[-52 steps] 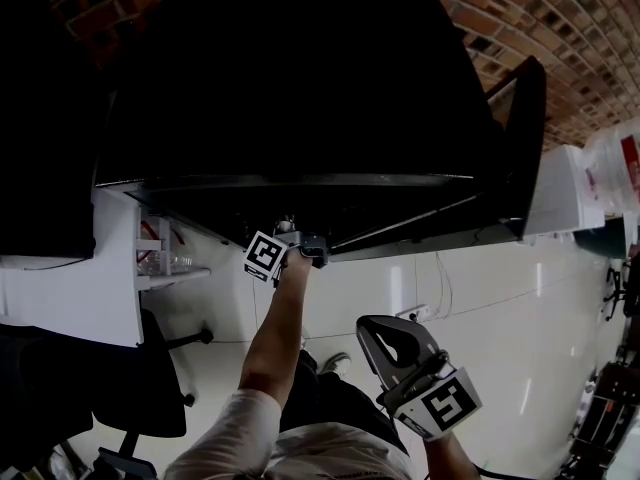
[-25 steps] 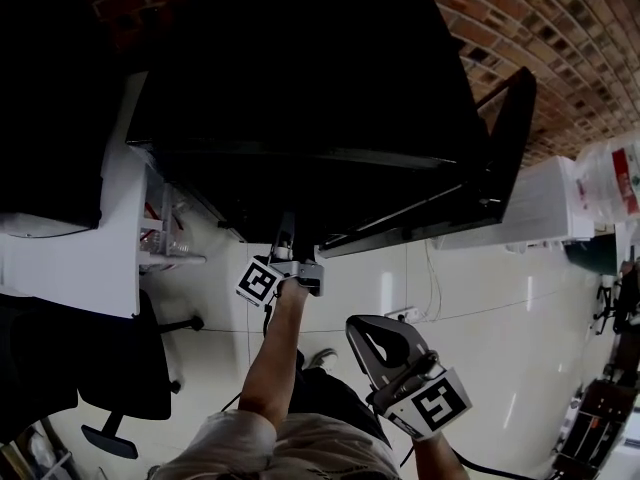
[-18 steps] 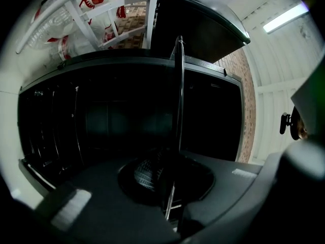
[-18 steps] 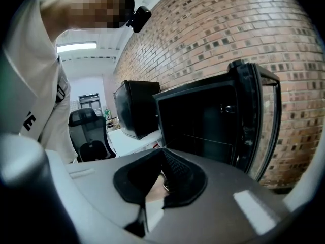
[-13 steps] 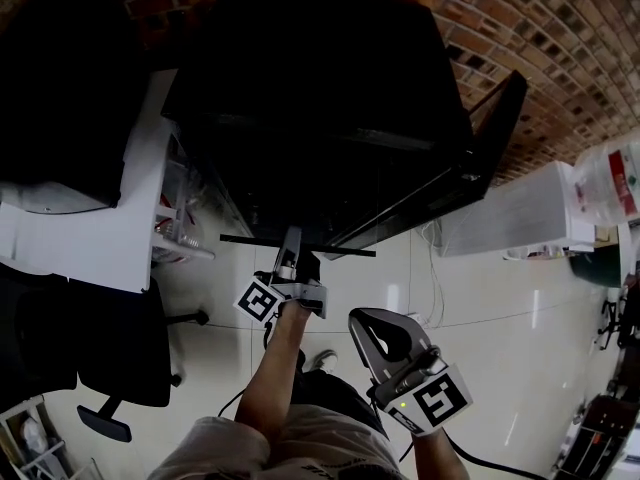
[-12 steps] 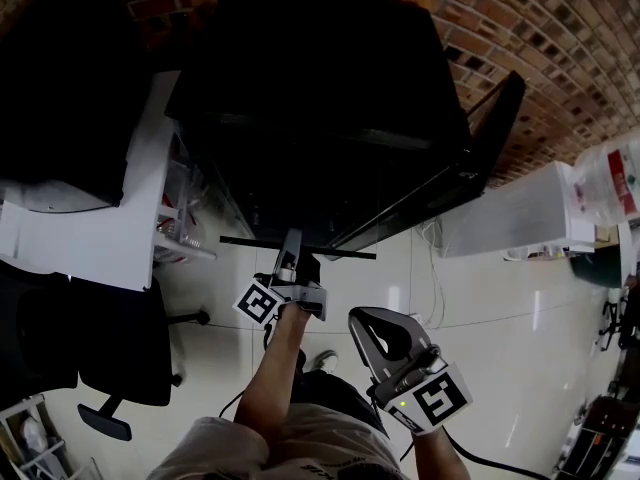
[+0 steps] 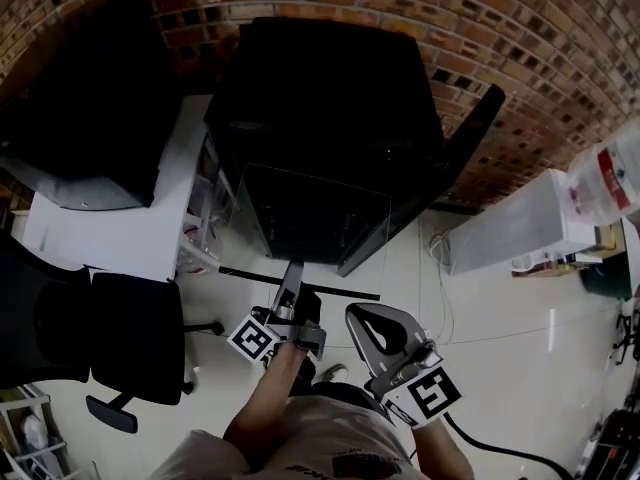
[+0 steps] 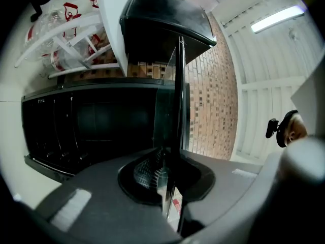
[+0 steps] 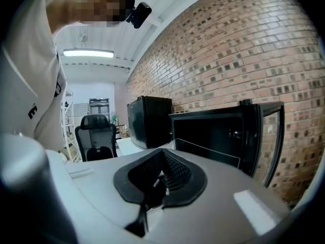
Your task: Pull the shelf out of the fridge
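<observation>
Nearest, at six o'clock in the head view, our right gripper [image 7: 372,330] hangs idle, jaws closed together on nothing. Just toward ten o'clock from it, our left gripper [image 7: 293,288] is clamped narrow on the dark front edge of the glass shelf [image 7: 320,223]. The pane reaches toward twelve o'clock, before the black fridge [image 7: 330,88]. Whether its rear edge has cleared the opening we cannot tell. We judge a one-edge pinch on glass precarious: squeeze firmly, draw straight back, keep the pane level, and steer clear of the open door [image 7: 450,163] at two o'clock.
</observation>
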`<state>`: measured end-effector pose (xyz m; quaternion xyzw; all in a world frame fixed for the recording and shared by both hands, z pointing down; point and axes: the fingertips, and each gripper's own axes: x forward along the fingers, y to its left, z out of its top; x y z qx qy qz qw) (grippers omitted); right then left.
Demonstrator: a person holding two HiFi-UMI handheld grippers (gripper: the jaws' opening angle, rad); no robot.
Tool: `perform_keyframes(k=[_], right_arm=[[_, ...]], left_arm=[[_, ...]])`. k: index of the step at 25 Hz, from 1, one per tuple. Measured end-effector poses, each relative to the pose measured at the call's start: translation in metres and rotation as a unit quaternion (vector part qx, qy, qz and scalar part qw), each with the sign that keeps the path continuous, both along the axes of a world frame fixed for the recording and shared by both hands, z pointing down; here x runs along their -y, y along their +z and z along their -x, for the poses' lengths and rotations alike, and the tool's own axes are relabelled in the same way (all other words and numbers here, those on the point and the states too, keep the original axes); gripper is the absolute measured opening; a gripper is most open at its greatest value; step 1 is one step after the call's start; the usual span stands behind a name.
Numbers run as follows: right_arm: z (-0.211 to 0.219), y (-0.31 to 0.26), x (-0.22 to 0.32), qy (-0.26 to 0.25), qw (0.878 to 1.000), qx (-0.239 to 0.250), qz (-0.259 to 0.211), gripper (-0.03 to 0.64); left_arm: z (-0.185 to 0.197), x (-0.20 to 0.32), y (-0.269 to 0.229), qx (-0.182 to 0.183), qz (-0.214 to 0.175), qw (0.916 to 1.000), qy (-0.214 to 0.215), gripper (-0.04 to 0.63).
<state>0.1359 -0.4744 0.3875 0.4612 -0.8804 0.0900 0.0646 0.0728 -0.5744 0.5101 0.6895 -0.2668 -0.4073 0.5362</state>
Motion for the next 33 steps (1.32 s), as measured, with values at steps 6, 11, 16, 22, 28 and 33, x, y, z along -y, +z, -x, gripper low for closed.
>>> perform_keyframes(k=[6, 11, 16, 22, 28, 33], right_arm=[[0.011, -0.023, -0.015, -0.009, 0.999, 0.008, -0.033, 0.005], [0.018, -0.036, -0.020, -0.015, 0.998, 0.012, -0.058, 0.003], [0.019, -0.036, -0.019, -0.017, 0.998, 0.015, -0.061, 0.003], [0.020, -0.035, -0.011, -0.014, 0.998, 0.018, -0.064, 0.003], [0.025, -0.032, -0.012, -0.016, 0.998, 0.011, -0.063, 0.003], [0.030, -0.032, -0.012, -0.017, 0.998, 0.009, -0.064, 0.003]], left_arm=[[0.014, -0.028, -0.041, -0.007, -0.025, 0.9997, -0.002, 0.014], [0.020, -0.034, -0.070, -0.011, -0.055, 0.9984, -0.002, 0.014], [0.018, -0.034, -0.081, -0.012, -0.069, 0.9976, 0.001, 0.014], [0.015, -0.032, -0.078, -0.023, -0.060, 0.9979, 0.008, 0.015], [0.012, -0.030, -0.073, -0.024, -0.055, 0.9980, 0.020, 0.015], [0.015, -0.029, -0.071, -0.029, -0.049, 0.9981, 0.022, 0.015]])
